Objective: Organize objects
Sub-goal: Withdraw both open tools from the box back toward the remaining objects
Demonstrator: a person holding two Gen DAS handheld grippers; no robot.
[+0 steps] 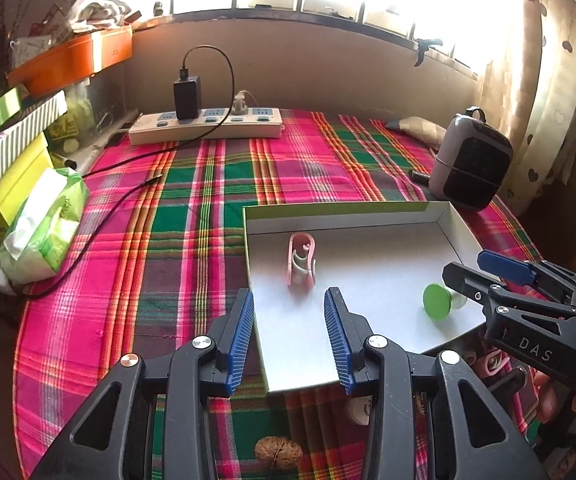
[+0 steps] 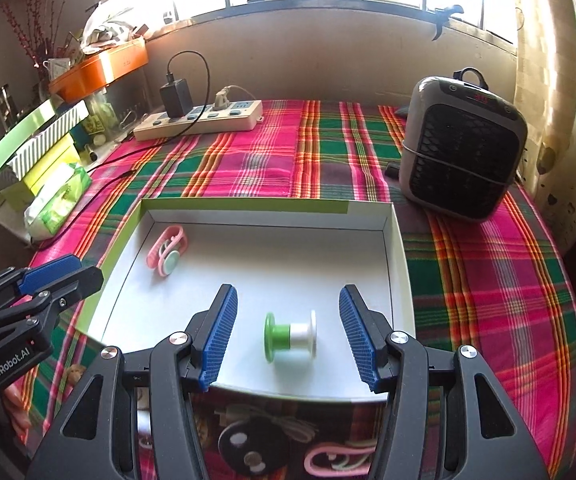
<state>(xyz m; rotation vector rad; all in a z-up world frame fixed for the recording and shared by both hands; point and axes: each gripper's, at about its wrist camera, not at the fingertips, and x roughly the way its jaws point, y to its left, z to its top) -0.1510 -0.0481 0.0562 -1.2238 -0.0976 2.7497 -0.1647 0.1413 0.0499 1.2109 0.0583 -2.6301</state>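
Observation:
A shallow white box lid with a green rim (image 1: 459,232) (image 2: 397,256) lies on the plaid cloth. Inside it lie a pink clip with a mint part (image 1: 301,260) (image 2: 166,252) and a green and white spool (image 1: 441,301) (image 2: 291,335). My left gripper (image 1: 289,336) is open and empty over the lid's near left corner. My right gripper (image 2: 288,334) is open, its jaws either side of the spool, apart from it. It shows in the left wrist view (image 1: 475,270) at the right. The left gripper shows in the right wrist view (image 2: 68,270) at the left.
Loose items lie in front of the lid: a walnut (image 1: 278,452), a black round gadget (image 2: 248,450), a pink clip (image 2: 339,460). A power strip (image 1: 208,126) with charger and cable stands at the back, a grey heater (image 2: 461,148) at the right, stacked boxes and a tissue pack (image 1: 44,224) at the left.

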